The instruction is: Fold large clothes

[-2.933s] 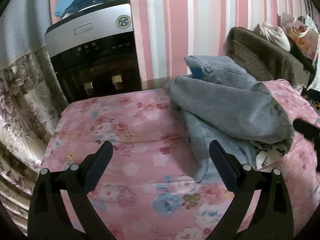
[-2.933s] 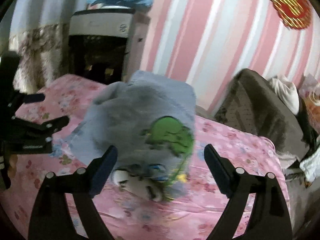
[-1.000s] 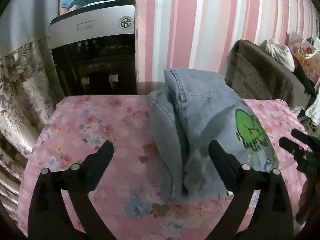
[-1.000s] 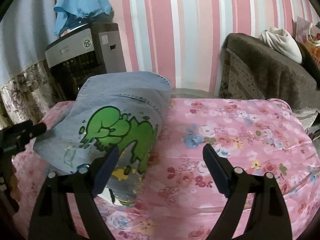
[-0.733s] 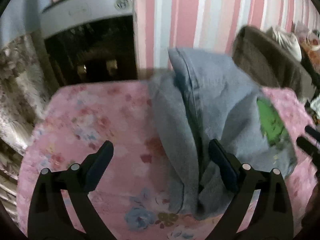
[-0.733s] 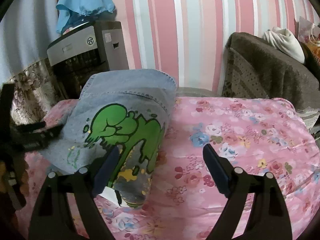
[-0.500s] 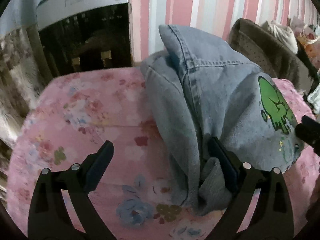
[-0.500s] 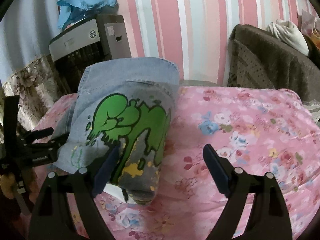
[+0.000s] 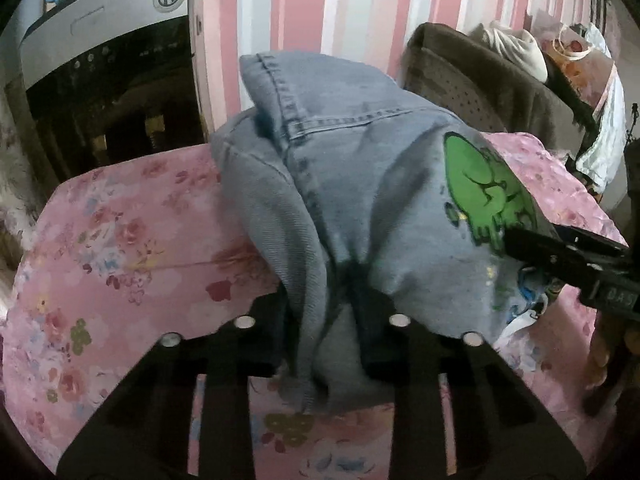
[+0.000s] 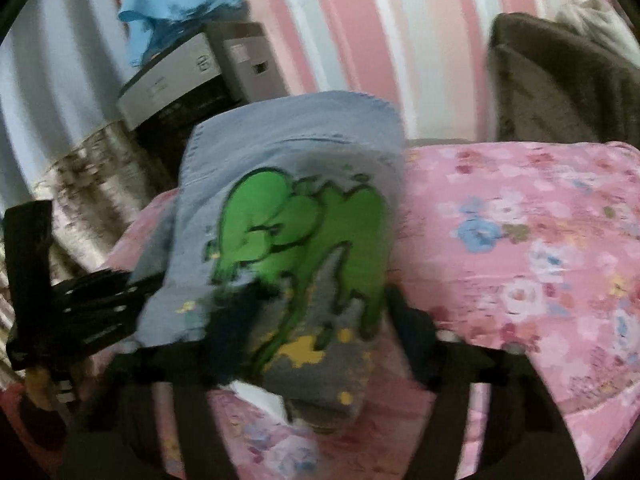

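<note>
A folded light-blue denim garment (image 9: 360, 184) with a green cartoon print lies on the pink floral bedspread (image 9: 120, 248). My left gripper (image 9: 320, 320) is shut on the near edge of the denim, cloth bunched between its fingers. In the right wrist view the same denim garment (image 10: 292, 208) fills the middle, and my right gripper (image 10: 316, 344) has closed in on its near end; the view is blurred. The right gripper also shows at the right edge of the left wrist view (image 9: 560, 252).
A grey and black water dispenser (image 9: 108, 60) stands behind the bed at the left, a blue cloth (image 10: 176, 4) on top. A brown covered chair (image 9: 480, 80) with clothes stands at the back right. A striped pink wall is behind.
Both grippers moved forward to the folded denim and closed from wide open. The left one now pinches the near edge. The right view has become blurred with motion.
</note>
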The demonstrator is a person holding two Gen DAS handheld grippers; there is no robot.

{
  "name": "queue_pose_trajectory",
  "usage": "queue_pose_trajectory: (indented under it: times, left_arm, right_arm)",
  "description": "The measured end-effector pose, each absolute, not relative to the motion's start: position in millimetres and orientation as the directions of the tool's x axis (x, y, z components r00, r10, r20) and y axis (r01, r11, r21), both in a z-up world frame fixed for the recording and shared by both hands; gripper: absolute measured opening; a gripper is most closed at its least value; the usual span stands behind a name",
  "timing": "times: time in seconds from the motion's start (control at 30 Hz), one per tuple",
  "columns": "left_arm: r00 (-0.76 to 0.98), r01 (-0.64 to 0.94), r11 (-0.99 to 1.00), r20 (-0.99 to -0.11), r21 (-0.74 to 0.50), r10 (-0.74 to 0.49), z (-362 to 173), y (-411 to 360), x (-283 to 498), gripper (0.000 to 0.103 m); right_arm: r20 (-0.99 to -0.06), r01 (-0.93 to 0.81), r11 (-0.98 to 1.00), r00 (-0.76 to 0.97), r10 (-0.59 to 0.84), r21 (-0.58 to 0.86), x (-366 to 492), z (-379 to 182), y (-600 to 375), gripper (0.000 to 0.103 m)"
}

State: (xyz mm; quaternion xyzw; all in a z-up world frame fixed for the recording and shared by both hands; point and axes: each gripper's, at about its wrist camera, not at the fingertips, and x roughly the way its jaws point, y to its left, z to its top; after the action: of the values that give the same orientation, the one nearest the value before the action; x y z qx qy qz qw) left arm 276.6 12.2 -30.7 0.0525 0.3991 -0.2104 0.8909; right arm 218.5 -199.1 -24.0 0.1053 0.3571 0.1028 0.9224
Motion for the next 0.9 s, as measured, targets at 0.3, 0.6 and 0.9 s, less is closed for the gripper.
queue_pose_trajectory:
  times: [0.3,0.6,0.9]
  left_arm:
    - [0.683,0.387,0.922,-0.676,0.016,-0.275,-11.8,-5.4,260.7,0.010]
    - [0.736,0.415,0.909,-0.598,0.026,-0.319,31.0,-32.9,182.1,0.010]
    - [0.674,0.476,0.879,-0.654,0.029,-0.343,6.1,-69.3,98.8,0.014]
  right_arm:
    - [-0.552,-0.234,0.948,0.771,0.316,0.216,208.0,-5.1,-199.1,0.041]
    - [-0.450,-0.310,0.948,0.839,0.306,0.068,121.7,44.4,-228.8,0.038]
    - [-0.593,-0.302,0.952,0.760,0.266,0.039,59.6,14.2,-271.9,0.039]
